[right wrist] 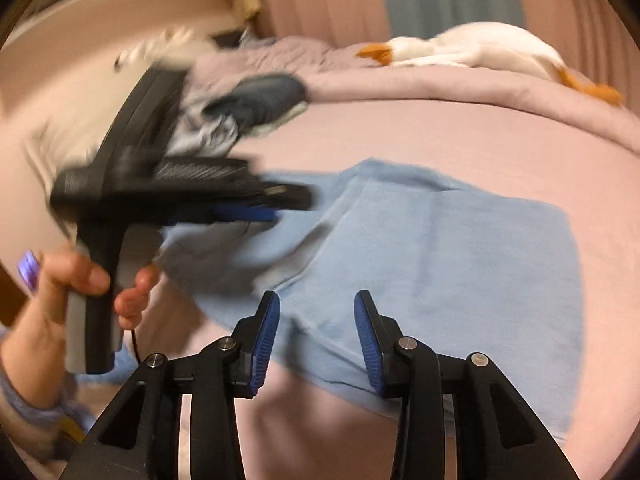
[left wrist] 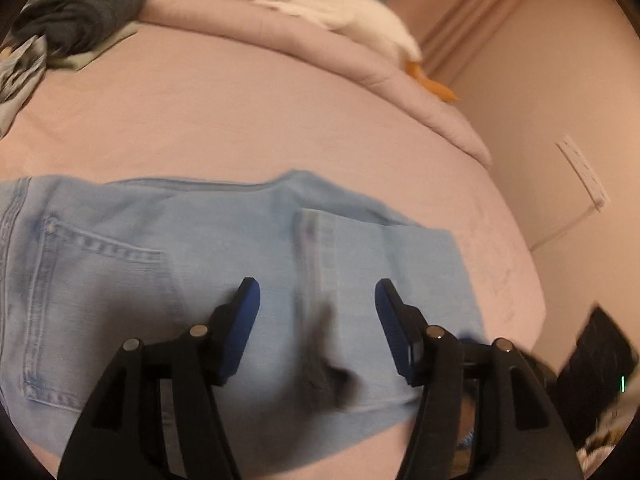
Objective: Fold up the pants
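Note:
Light blue jeans [left wrist: 224, 232] lie folded on the pink bed sheet [left wrist: 240, 112], with a back pocket [left wrist: 92, 280] showing at the left. My left gripper [left wrist: 316, 292] hovers open over a hem seam of the jeans, with nothing pressed between its blue pads. In the right wrist view the jeans [right wrist: 460, 264] spread across the middle. My right gripper [right wrist: 317, 300] stands open just above their near edge, holding nothing. A hand [right wrist: 76, 280] holds the left gripper [right wrist: 288, 204], blurred, over the left end of the jeans.
A white plush goose [left wrist: 340, 8] lies on the bunched pink comforter [left wrist: 400, 80] at the far side. A pile of dark folded clothes [left wrist: 80, 12] sits at the far left. The bed's right edge drops toward a wall [left wrist: 540, 100], and a black object [left wrist: 596, 364] lies beside it.

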### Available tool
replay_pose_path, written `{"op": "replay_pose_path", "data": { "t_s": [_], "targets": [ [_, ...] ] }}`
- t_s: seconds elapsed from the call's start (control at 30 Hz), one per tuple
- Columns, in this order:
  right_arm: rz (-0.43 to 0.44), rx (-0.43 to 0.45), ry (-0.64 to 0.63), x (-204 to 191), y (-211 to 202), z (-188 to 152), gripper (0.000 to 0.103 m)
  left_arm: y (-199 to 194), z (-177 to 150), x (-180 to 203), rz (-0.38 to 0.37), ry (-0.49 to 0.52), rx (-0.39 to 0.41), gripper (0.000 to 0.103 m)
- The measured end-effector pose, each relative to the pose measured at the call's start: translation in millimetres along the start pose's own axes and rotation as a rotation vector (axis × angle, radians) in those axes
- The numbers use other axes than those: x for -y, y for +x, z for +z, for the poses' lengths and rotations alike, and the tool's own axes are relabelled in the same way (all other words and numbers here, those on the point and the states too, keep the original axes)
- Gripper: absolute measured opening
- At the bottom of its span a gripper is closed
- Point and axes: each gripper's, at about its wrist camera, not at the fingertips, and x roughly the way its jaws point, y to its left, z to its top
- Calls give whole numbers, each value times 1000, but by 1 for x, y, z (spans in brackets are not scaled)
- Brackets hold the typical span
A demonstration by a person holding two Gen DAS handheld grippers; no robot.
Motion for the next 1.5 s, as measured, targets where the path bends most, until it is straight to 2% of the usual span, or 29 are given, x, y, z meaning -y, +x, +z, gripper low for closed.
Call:
{"op": "replay_pose_path", "data": {
  "t_s": [0.13, 0.2, 0.23, 0.27, 0.3, 0.37, 0.47, 0.53, 0.63, 0.7, 0.77, 0.87, 0.9, 1.0, 1.07, 1.13, 1.23, 1.37, 1.47, 1.5],
  "targets": [
    [-140, 51, 65, 35, -22, 9, 39, 16, -9, 31, -93, 93, -63, 55],
    [-241, 30, 89, 49, -23, 6, 38, 32, -16, 43, -66, 149, -110, 43],
    [-271, 11, 102, 57, -18, 7, 38, 34, -20, 44, -44, 161, -131, 29],
    [-292, -2, 112, 64, -16, 4, 37, 43, -25, 42, -4, 164, -166, 20],
    [-317, -25, 114, 69, -11, 3, 36, 47, -30, 41, 29, 168, -180, 16],
    [-352, -100, 117, 78, 1, -3, 33, 45, -34, 30, 66, 155, -161, 2],
    [-362, -118, 99, 79, 2, 0, 33, 33, -39, 5, 4, 52, -176, 2],
    [-375, -129, 108, 77, 2, 11, 33, 25, -45, 1, -9, 47, -170, 2],
    [-306, -97, 84, 66, 15, 30, 33, 23, -46, 3, 1, 53, -165, 2],
    [-277, -106, 62, 56, 24, 37, 33, 18, -46, 8, 8, 54, -166, 2],
    [-253, -132, 56, 53, 46, 46, 33, 20, -44, 14, 16, 57, -161, 2],
    [-223, -215, 135, 58, 82, 54, 33, 18, -45, 15, 27, 67, -155, 2],
    [-246, -221, 127, 57, 91, 56, 33, 21, -42, 20, 28, 67, -154, 2],
    [-290, -224, 73, 42, 87, 50, 33, 21, -42, 17, 18, 62, -155, 2],
    [-270, -233, 80, 39, 76, 47, 33, 21, -42, 15, 11, 58, -154, 2],
    [-250, -201, 93, 38, 54, 40, 33, 19, -43, 15, 8, 60, -153, 2],
    [-341, -146, 73, 42, 17, 21, 33, 16, -46, 13, 6, 63, -150, 2],
    [-441, -149, 88, 56, -22, -11, 33, 13, -50, 14, 15, 73, -145, 2],
    [-438, -187, 96, 63, -27, -31, 33, 13, -50, 17, 29, 72, -140, 2],
    [-433, -167, 93, 62, -30, -39, 33, 11, -50, 18, 34, 67, -137, 2]
  ]
}}
